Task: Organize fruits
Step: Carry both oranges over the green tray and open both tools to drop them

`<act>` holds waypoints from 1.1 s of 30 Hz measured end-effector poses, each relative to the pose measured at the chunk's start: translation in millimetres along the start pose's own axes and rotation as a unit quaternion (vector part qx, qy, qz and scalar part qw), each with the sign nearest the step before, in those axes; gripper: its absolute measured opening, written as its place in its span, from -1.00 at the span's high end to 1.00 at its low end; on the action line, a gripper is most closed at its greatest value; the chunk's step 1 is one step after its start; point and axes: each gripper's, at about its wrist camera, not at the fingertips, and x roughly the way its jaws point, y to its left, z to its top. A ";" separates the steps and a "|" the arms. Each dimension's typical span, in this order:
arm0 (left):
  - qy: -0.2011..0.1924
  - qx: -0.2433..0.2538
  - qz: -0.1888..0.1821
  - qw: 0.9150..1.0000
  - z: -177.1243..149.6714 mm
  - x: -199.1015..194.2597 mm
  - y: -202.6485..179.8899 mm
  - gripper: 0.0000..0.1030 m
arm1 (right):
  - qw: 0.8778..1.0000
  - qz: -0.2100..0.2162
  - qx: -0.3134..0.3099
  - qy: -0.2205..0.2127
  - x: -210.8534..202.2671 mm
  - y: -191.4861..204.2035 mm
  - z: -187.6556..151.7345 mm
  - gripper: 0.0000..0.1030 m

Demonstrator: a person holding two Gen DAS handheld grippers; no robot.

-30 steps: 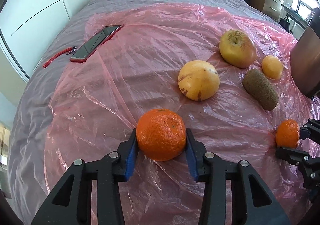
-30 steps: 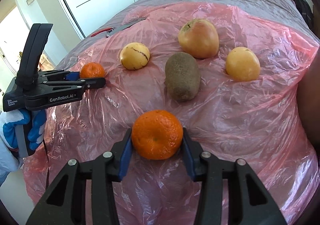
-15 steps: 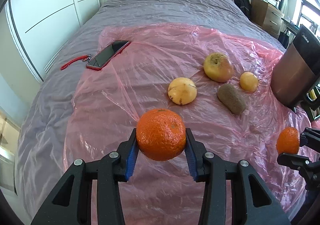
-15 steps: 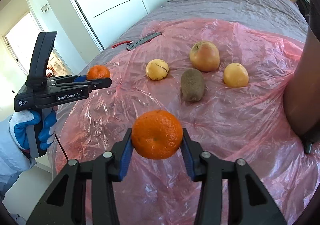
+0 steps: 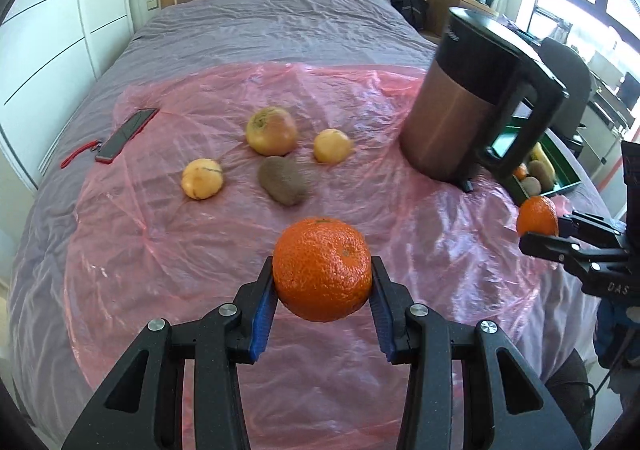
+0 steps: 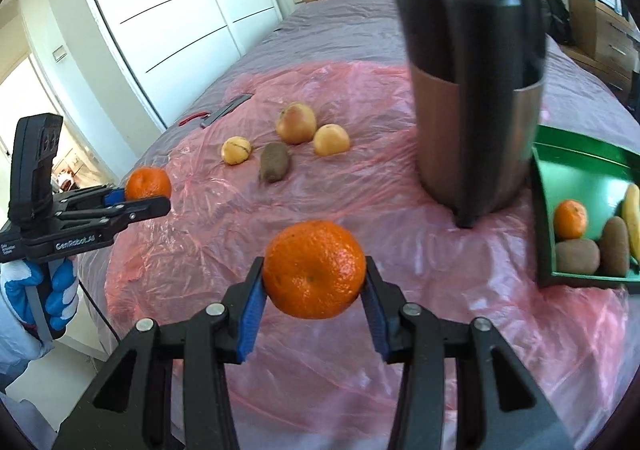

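Note:
My left gripper (image 5: 322,292) is shut on an orange mandarin (image 5: 322,268), held above the pink plastic sheet (image 5: 160,242). My right gripper (image 6: 314,284) is shut on another mandarin (image 6: 314,269), also in the air; it shows in the left wrist view (image 5: 537,216) at the right. On the sheet lie an apple (image 5: 271,130), a kiwi (image 5: 283,180) and two yellow fruits (image 5: 202,178) (image 5: 332,146). A green tray (image 6: 580,174) at the right holds a mandarin, kiwis and a banana.
A copper and black kettle (image 5: 460,106) stands on the sheet between the loose fruit and the green tray. A phone (image 5: 126,130) with a red strap lies at the sheet's far left edge. The grey bed extends back to a wooden headboard.
Both grippers have lifted and pulled back with their mandarins and turned right, bringing the kettle and green tray into view. The fruit on the sheet has not moved.

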 end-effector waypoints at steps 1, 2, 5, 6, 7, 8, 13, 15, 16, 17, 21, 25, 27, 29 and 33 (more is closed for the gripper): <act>0.000 0.008 -0.008 1.000 1.8 -0.7 -12.6 0.27 | 1.000 -0.008 0.006 -0.005 -8.6 -10.3 -0.3 0.47; 0.001 0.017 -0.016 1.000 3.9 -1.1 -25.7 0.27 | 1.000 -0.017 0.013 -0.011 -19.1 -22.0 -1.1 0.47; 0.001 0.042 -0.041 0.998 11.0 -1.1 -65.6 0.27 | 0.998 -0.045 0.028 -0.031 -48.2 -53.7 -3.0 0.47; 0.002 0.051 -0.050 0.997 14.0 -0.4 -79.5 0.27 | 0.997 -0.054 0.032 -0.036 -56.2 -63.9 -2.6 0.47; 0.002 0.058 -0.057 0.997 17.0 0.2 -91.6 0.27 | 0.997 -0.063 0.036 -0.041 -63.8 -73.5 -2.8 0.47; 0.003 0.067 -0.067 0.995 20.6 1.9 -106.8 0.27 | 0.995 -0.073 0.041 -0.047 -72.1 -85.8 -3.1 0.47; 0.004 0.098 -0.104 0.990 39.0 13.2 -167.8 0.27 | 0.989 -0.115 0.065 -0.065 -100.4 -138.1 -4.0 0.48; 0.003 0.109 -0.118 0.987 50.0 19.7 -192.6 0.27 | 0.985 -0.131 0.080 -0.073 -108.9 -162.8 -3.3 0.48; 0.002 0.116 -0.123 0.986 54.8 22.5 -204.7 0.27 | 0.983 -0.139 0.087 -0.076 -112.7 -174.5 -2.5 0.47; 0.000 0.124 -0.129 0.984 60.7 25.9 -218.2 0.27 | 0.981 -0.148 0.094 -0.079 -117.0 -188.2 -1.1 0.47; -0.007 0.148 -0.142 0.979 90.1 45.1 -263.7 0.27 | 0.973 -0.186 0.107 -0.086 -124.4 -239.2 12.6 0.47; -0.010 0.147 -0.140 0.979 122.8 74.0 -293.2 0.27 | 0.967 -0.215 0.105 -0.083 -121.5 -286.4 36.1 0.48; -0.009 0.148 -0.132 0.980 136.4 90.6 -307.3 0.27 | 0.965 -0.228 0.101 -0.079 -112.8 -304.9 49.4 0.48; -0.008 0.151 -0.125 0.981 147.5 106.5 -317.5 0.27 | 0.963 -0.236 0.102 -0.076 -101.4 -322.9 61.3 0.48; 0.000 0.152 -0.112 0.982 162.0 139.1 -331.0 0.27 | 0.961 -0.245 0.109 -0.072 -81.2 -353.3 76.2 0.47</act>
